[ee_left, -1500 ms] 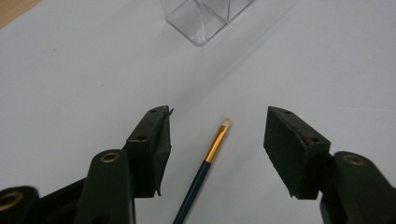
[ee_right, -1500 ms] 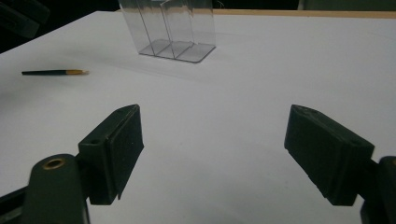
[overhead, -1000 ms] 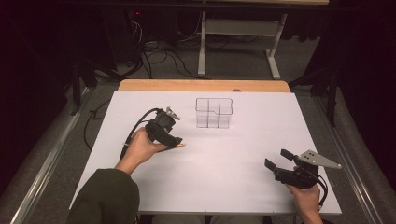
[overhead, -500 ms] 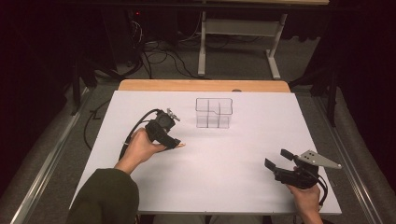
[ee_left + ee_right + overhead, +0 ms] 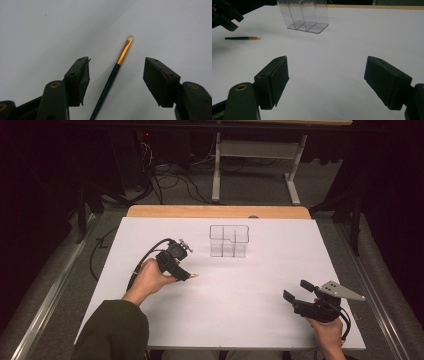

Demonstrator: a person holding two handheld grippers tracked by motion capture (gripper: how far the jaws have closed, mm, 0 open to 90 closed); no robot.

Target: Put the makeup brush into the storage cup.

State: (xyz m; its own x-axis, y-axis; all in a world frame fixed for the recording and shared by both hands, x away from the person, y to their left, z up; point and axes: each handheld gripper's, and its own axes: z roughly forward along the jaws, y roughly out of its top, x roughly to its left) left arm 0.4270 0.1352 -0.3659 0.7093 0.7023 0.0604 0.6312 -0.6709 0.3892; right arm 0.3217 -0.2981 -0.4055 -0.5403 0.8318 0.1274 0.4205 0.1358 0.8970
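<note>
From the high view, the left gripper is hovering low over a thin paintbrush lying flat on the white counter, near the clear divided organizer. In the left gripper view its fingers are straddling the brush wide apart, gripping nothing. In the right gripper view, the right gripper is waiting, gaping and empty, well apart.

Both grippers are black, with blocky rectangular jaws and brass-coloured pivot rivets. The right gripper carries a grey three-cornered plate. A black cable trails from the left gripper; its arm wears a dark olive sleeve.
</note>
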